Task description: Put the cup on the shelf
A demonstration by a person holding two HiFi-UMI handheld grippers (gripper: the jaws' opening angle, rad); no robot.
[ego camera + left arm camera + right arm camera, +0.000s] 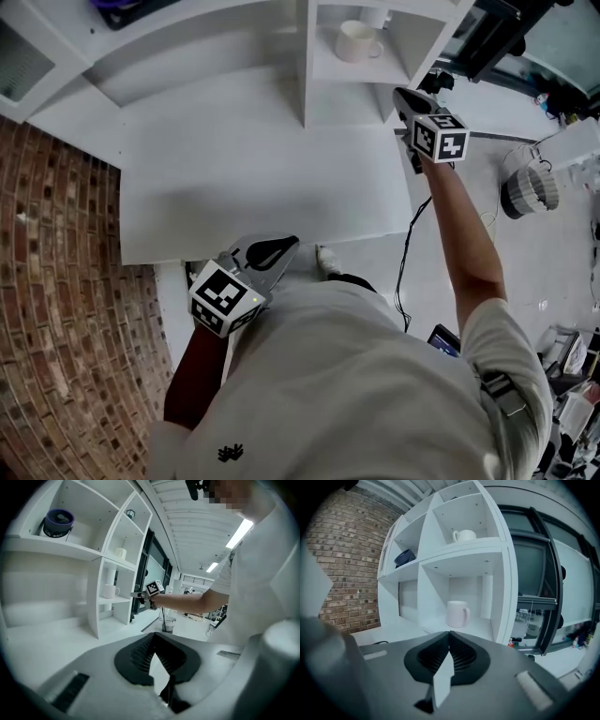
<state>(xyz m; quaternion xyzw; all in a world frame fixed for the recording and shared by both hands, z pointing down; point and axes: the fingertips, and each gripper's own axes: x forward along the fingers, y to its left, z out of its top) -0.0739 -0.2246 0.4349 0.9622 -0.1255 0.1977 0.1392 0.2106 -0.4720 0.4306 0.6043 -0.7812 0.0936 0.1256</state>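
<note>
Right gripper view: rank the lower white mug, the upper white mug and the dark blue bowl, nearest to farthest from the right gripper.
1. Lower white ceramic mug, in the cubby straight ahead.
2. Upper white mug, in the cubby above.
3. Dark blue bowl, on the left shelf.

no text legible anywhere: left marker cube (223, 298) and right marker cube (441, 137) bear only black-and-white square patterns, shirt emblem (230, 454) wordless, dark tub (58, 523) label too blurred.
</note>
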